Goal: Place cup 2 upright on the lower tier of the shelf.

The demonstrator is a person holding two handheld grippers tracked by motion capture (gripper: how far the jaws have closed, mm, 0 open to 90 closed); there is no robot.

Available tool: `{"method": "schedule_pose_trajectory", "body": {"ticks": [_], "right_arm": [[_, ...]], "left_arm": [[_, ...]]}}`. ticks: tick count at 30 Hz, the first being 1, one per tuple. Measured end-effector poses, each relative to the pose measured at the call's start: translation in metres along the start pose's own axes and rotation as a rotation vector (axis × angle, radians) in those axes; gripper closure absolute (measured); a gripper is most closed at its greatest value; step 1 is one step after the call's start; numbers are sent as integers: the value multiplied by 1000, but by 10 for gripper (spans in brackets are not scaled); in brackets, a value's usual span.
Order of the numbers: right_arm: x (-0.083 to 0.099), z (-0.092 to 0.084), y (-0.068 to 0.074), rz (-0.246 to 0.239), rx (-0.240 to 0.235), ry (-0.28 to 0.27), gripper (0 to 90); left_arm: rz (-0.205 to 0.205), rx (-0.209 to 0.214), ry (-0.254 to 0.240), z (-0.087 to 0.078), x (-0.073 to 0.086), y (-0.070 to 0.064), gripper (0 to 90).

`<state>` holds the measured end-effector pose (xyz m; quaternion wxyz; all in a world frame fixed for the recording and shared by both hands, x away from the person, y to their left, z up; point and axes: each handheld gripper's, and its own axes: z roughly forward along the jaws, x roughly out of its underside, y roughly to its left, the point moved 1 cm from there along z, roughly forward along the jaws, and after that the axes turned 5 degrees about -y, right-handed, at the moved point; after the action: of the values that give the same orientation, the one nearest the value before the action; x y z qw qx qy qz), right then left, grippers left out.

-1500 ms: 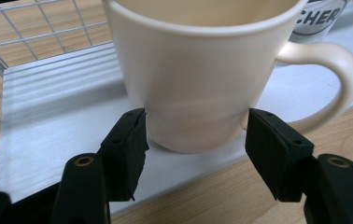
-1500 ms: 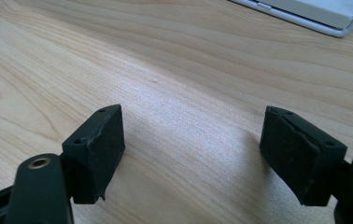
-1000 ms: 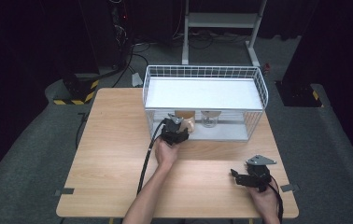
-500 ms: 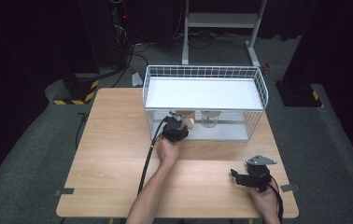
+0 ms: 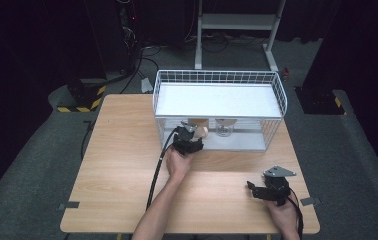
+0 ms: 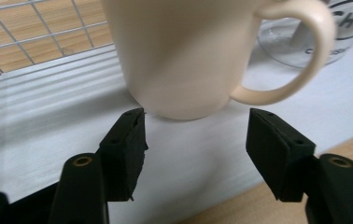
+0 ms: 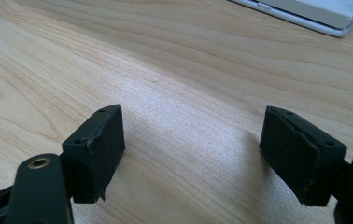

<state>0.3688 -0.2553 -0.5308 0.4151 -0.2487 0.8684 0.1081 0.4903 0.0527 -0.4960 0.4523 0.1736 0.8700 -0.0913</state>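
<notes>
The wooden table (image 5: pixel 127 165) carried a white wire basket (image 5: pixel 219 80) toward twelve o'clock. Inside the basket's near edge stood a cream mug (image 6: pixel 184 51), handle toward three o'clock in the left gripper view, beside a clear glass (image 5: pixel 224 127). The left gripper (image 6: pixel 195 135) sat just before the mug, jaws apart, gripping nothing. The right gripper (image 7: pixel 202 154) rested at five o'clock, jaws wide apart over bare wood.

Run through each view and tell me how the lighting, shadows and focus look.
High view: the table is lit while the floor around falls into darkness. Left gripper view: the cream mug is soft and out of focus up close, and casts a faint shadow on the white basket floor. Right gripper view: wood grain is sharp, with mild glare between the open jaws.
</notes>
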Motion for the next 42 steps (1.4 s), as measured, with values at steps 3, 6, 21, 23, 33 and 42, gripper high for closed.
{"method": "schedule_pose_trajectory", "body": {"ticks": [3,6,21,23,33,42], "right_arm": [[0,0,0,2,0,0,221],[0,0,0,2,0,-1,221],[0,0,0,2,0,0,221],[0,0,0,2,0,0,221],[0,0,0,3,0,0,221],[0,0,0,3,0,0,221]], "left_arm": [[3,20,-16,-8,0,1,357],[13,39,-26,-15,-1,3,352],[-13,105,-75,-40,0,4,324],[-9,110,-77,-42,1,5,319],[-33,136,-86,-60,9,12,304],[-27,146,-86,-73,15,18,282]]}}
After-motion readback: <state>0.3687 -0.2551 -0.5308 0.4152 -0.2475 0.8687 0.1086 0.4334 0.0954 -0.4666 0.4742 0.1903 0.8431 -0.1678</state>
